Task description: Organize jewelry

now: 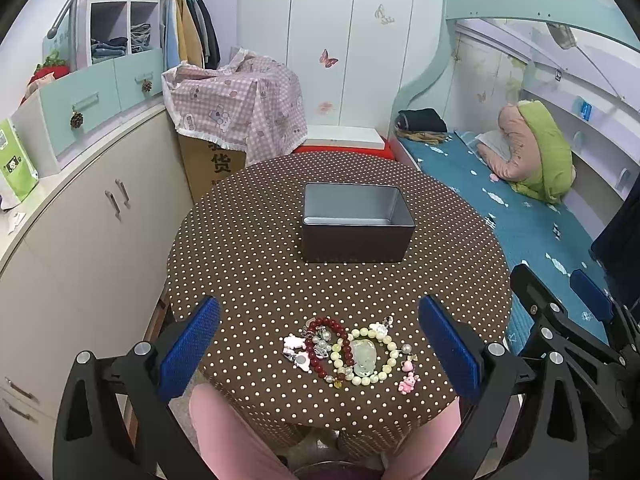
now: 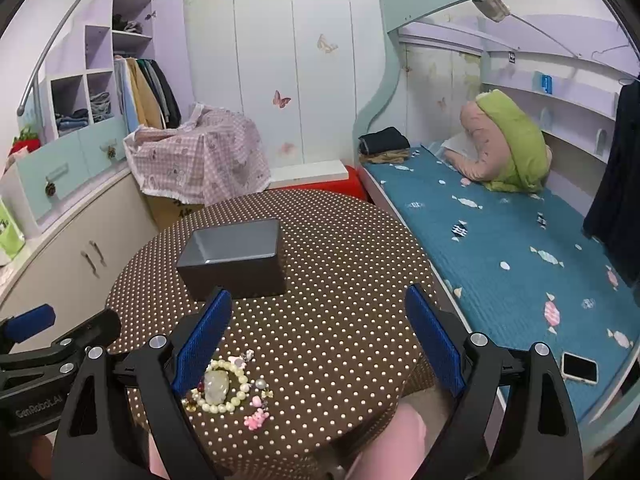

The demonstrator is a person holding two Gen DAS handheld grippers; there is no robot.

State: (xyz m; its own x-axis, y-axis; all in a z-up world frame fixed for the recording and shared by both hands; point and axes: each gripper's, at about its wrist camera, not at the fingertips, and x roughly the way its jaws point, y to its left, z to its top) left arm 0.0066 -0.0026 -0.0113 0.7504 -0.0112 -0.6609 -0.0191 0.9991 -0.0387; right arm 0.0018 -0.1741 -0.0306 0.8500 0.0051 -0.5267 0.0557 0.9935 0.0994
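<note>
On the bed, phone [image 2: 579, 367], right view only, both hand-held grippers [image 1: 320, 344] [image 2: 318, 340] apart

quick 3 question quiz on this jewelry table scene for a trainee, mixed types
1. True or false: the metal tin already holds jewelry.
2. Which bracelet circles the pale jade pendant? A) dark red bead bracelet B) cream bead bracelet
3. Fill in: both the left hand-held gripper and the right hand-held gripper are ____.

Key: 1 false, the tin looks empty; 2 B; 3 open, holding nothing.
</note>
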